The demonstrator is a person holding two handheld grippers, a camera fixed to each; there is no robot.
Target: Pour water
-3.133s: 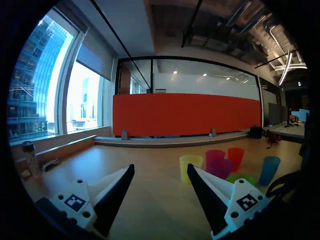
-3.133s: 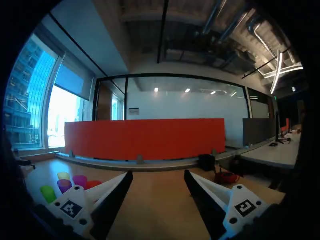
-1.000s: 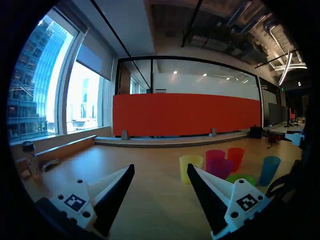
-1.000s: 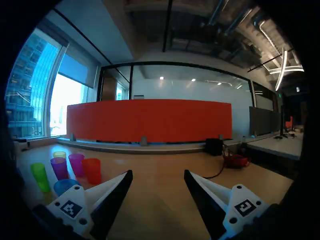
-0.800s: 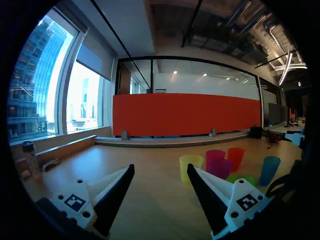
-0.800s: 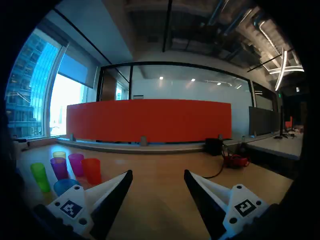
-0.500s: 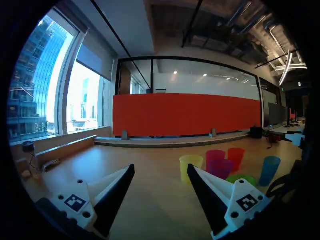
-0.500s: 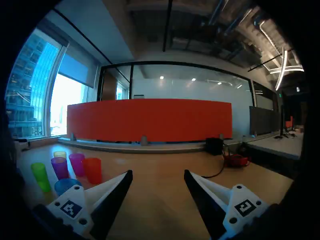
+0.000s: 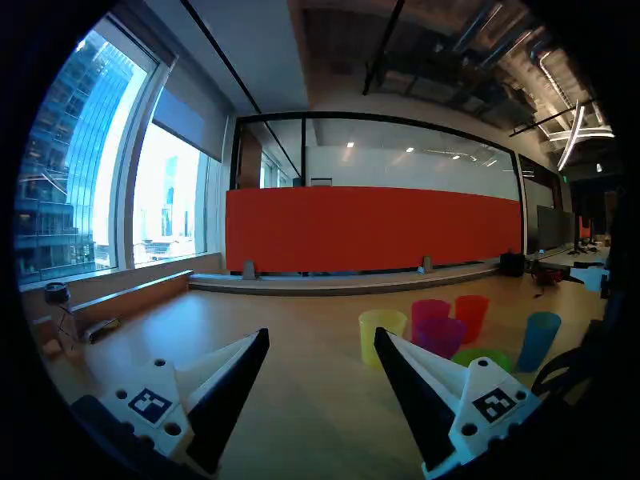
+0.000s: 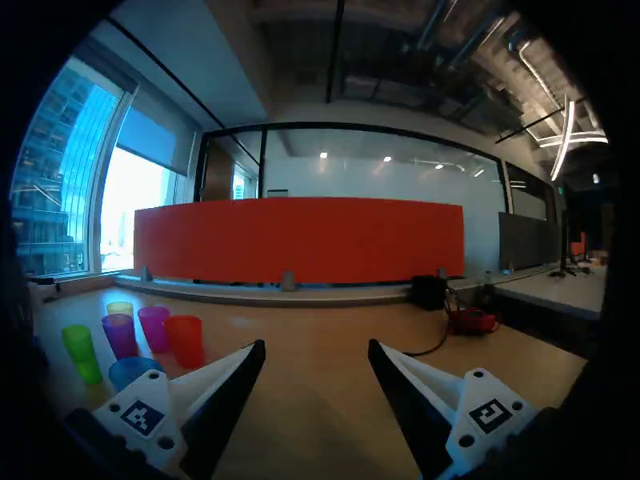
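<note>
Pale wood makes up the tabletop (image 9: pixel 304 416) over which both tools are held. In the left gripper view, the left gripper (image 9: pixel 321 333) is seen with its jaws spread wide and nothing held between them; only bare wood lies in the gap. A cluster of plastic cups is set just beyond and to the right of its right finger: a yellow cup (image 9: pixel 381 336) nearest the gap, a magenta cup (image 9: pixel 430 310) and a red cup (image 9: pixel 471 314) behind, a purple cup (image 9: pixel 445 336) in front of those, a green cup (image 9: pixel 481 357) partly hidden by the finger, and a blue cup (image 9: pixel 540 339) farthest right. All are upright; whether any holds water cannot be told. In the right gripper view, the right gripper (image 10: pixel 316 345) is likewise held wide open and empty, and the same cups are seen low at the far left, well apart from its fingers. An orange-red partition (image 10: pixel 296 240) is stretched across the far side, with tall windows (image 9: pixel 80 192) at the left and a small red object (image 10: pixel 472 322) with a dark cable at the far right.
</note>
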